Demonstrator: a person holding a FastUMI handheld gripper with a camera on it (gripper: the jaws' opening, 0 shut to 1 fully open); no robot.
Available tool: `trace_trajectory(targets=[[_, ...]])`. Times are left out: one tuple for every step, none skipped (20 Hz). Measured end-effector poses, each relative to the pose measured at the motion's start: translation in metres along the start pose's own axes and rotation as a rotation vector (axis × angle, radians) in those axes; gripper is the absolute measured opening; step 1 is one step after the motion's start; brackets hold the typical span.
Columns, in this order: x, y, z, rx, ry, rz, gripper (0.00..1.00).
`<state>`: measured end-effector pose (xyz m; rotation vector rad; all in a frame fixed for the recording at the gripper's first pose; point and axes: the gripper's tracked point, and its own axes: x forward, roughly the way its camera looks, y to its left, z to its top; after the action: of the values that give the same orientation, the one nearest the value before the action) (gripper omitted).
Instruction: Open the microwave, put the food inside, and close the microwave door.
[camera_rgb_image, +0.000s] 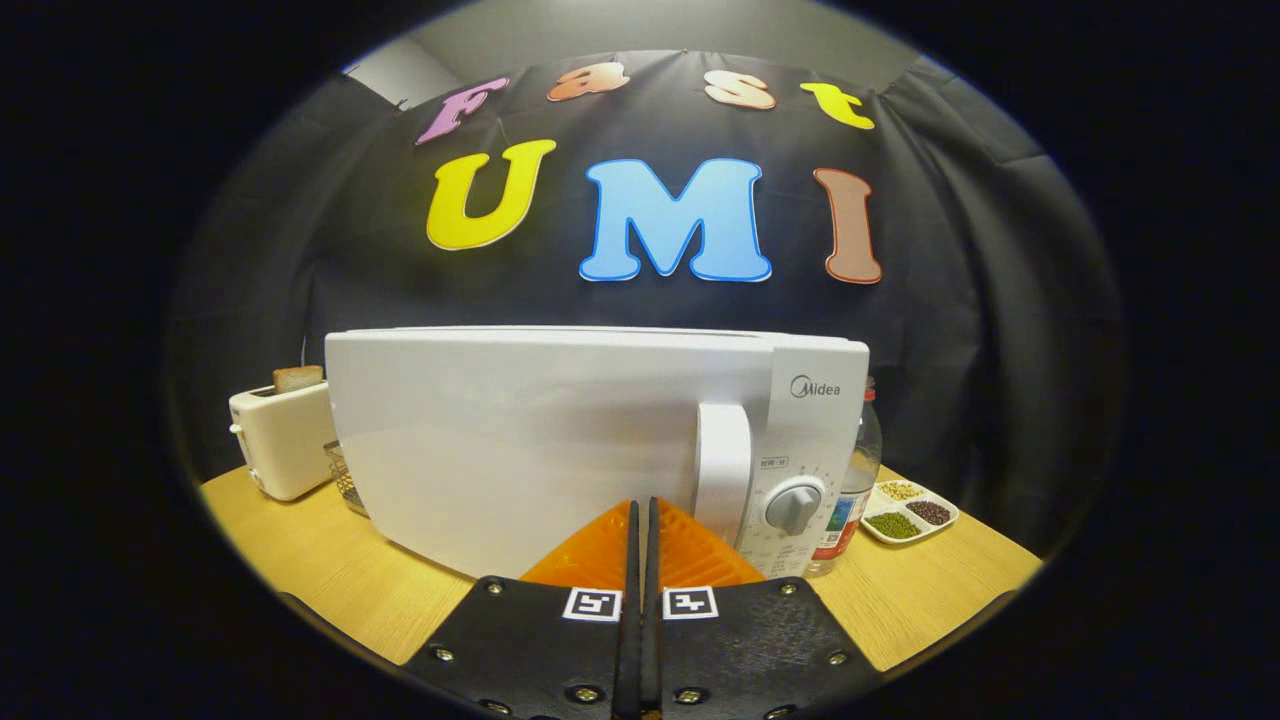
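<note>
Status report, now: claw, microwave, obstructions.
Claw shut, empty, close before the microwave door. Door closed, handle just ahead, slightly right. No obstruction seen.

bottle (862, 470) half behind microwave (560, 440), wire basket (345, 478) mostly hidden (contents unclear)

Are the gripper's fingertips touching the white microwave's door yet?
Cannot tell. In the gripper view the shut gripper overlaps the white microwave's door, left of its handle; no gap or contact shows.
</note>
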<state>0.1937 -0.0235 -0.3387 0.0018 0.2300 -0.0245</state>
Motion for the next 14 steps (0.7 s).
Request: trace_trajectory(targets=[[0.007, -0.001, 0.0, 0.003, 0.006, -0.006, 0.01], [0.014, 0.002, -0.002, 0.017, 0.017, 0.012, 0.01], [0.017, 0.002, -0.001, 0.025, 0.024, -0.002, 0.01], [0.021, 0.001, 0.002, 0.018, 0.01, -0.018, 0.01], [0.025, -0.002, -0.003, 0.002, 0.031, -0.029, 0.01], [0.023, -0.002, 0.002, 0.008, 0.016, -0.035, 0.01], [0.025, 0.0, 0.0, -0.007, 0.027, -0.037, 0.02], [0.023, -0.001, -0.001, -0.007, 0.039, -0.035, 0.02], [0.018, 0.0, 0.001, 0.008, 0.049, -0.025, 0.02], [0.01, 0.002, 0.007, 0.03, 0.05, -0.014, 0.02], [0.001, 0.006, 0.013, 0.049, 0.05, 0.001, 0.02], [-0.01, 0.009, 0.02, 0.062, 0.049, 0.016, 0.02], [-0.022, 0.013, 0.027, 0.068, 0.048, 0.03, 0.02], [-0.035, 0.015, 0.034, 0.071, 0.05, 0.04, 0.02]])
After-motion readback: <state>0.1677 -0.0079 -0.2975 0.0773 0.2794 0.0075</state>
